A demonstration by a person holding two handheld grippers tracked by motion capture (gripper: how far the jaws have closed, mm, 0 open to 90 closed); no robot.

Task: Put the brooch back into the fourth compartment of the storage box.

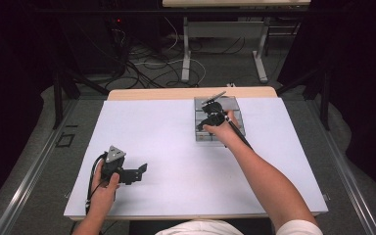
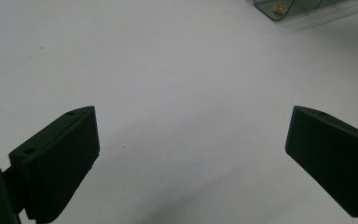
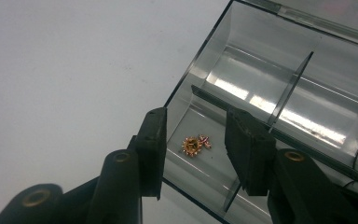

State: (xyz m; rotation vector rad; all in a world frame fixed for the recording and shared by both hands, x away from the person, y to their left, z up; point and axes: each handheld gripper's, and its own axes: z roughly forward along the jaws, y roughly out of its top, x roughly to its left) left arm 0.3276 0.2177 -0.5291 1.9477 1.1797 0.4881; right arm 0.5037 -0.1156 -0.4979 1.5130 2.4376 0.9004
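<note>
**Right gripper over the brooch in the box**

Nearest the person, the left hand (image 1: 103, 188) rests on the white table (image 1: 176, 156) near its front-left edge, holding the left gripper (image 1: 139, 172), whose grey plate (image 1: 115, 153) sits on top and whose cable (image 1: 92, 183) loops down beside the wrist. In the left gripper view its jaws stand wide apart, released, with nothing but bare table between them; the gripper points across the table toward the far right, where a corner of the clear box (image 2: 303, 10) shows with a small gold piece (image 2: 278, 7) inside.

Farther out, the right forearm (image 1: 267, 181) reaches diagonally from the near-right edge to the box (image 1: 235, 105), which sits at the far side of the table, right of centre. The right hand (image 1: 221, 131) holds the right gripper (image 1: 210, 117) over the box's near-left part.

In the right gripper view, the jaws are partly apart and grasp nothing. Between them, lower down, a small gold brooch (image 3: 193, 144) with pink stones lies on the floor of the box's corner compartment, apart from both pads. The left jaw stands over the box's outer wall; the right jaw is near the divider (image 3: 291, 88) that splits this compartment from the next. The other compartments beyond the divider look bare and shiny.

Beyond the table lie a floor of tangled cables (image 1: 147, 63) and the legs of another table (image 1: 186, 54).
</note>
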